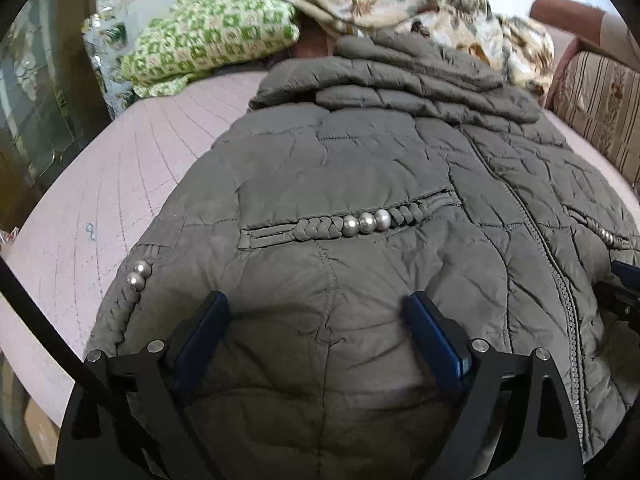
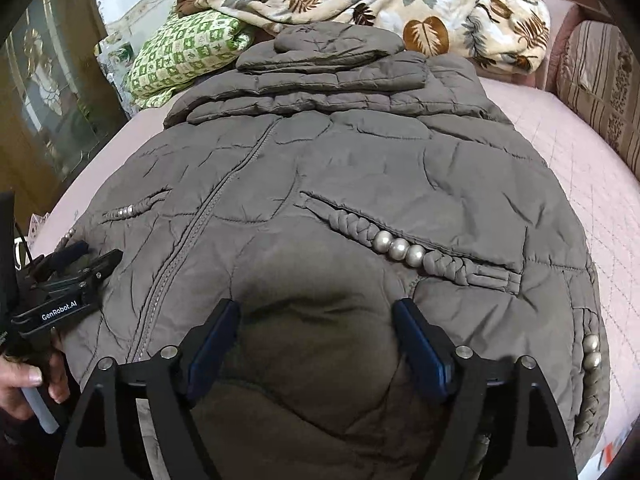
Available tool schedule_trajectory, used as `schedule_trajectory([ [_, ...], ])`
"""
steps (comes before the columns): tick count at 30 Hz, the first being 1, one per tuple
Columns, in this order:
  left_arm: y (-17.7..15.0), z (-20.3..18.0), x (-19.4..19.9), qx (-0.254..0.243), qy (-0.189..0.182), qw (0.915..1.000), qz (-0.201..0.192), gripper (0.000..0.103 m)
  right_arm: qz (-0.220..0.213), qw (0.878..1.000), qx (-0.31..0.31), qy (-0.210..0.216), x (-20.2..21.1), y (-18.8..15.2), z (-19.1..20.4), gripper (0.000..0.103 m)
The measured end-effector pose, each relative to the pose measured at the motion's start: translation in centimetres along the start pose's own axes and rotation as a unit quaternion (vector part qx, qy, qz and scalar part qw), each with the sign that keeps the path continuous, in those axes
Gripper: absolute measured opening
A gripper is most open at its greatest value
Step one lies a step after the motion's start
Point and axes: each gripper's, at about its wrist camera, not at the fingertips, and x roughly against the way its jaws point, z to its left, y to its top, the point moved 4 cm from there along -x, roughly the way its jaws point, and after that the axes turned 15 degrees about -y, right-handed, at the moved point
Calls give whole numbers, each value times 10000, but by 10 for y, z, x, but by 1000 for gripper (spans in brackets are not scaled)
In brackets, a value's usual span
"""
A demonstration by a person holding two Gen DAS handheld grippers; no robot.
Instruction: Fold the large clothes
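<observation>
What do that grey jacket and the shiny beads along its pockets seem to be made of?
The grey jacket looks like thin synthetic shell cloth, perhaps nylon, over soft padding: a faint sheen, fine creases, and puffy panels between stitched lines. The beads could be metal or silvered plastic: a dull satin silver with soft highlights. The look alone does not settle which. They sit in a plaited cord of the same cloth.

The jacket (image 2: 340, 184) lies on the bed (image 2: 580, 168), blankets (image 2: 400, 12) behind it.
</observation>
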Motion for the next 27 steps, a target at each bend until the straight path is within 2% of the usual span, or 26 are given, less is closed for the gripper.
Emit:
schedule_trajectory([
  [2, -6, -3, 4, -47, 83, 9997, -227, 91, -137, 9999, 43, 16, 3, -3, 0, 84],
  [5, -4, -9, 9, -247, 181, 9995, -100, 91, -206, 9998, 6, 30, 8, -7, -3, 84],
  [7, -4, -8, 21, -107, 148, 9997, -151, 91, -136, 9999, -43, 4, 19, -7, -4, 84],
  [10, -12, -9, 41, 68, 52, 9996, -256, 91, -424, 9982, -327, 280, 51, -12, -11, 84],
  [13, -25, -14, 61, -48, 79, 9995, -292, 91, -624, 9964, -497, 280, 76, -29, -16, 84],
  [17, -37, -11, 73, 66, 35, 9997, -250, 91, -680, 9949, -742, 92, 94, -58, -26, 84],
  [20, -39, 0, 74, 232, 91, 9993, -272, 91, -805, 9897, -1172, -142, 101, -57, -56, 84],
  [24, -43, 12, 72, 394, 212, 9987, -225, 91, -759, 9843, -1547, -373, 99, -50, -97, 84],
  [27, -43, 13, 71, 394, 213, 9988, -220, 91, -629, 9756, -2077, -334, 95, -51, -131, 84],
])
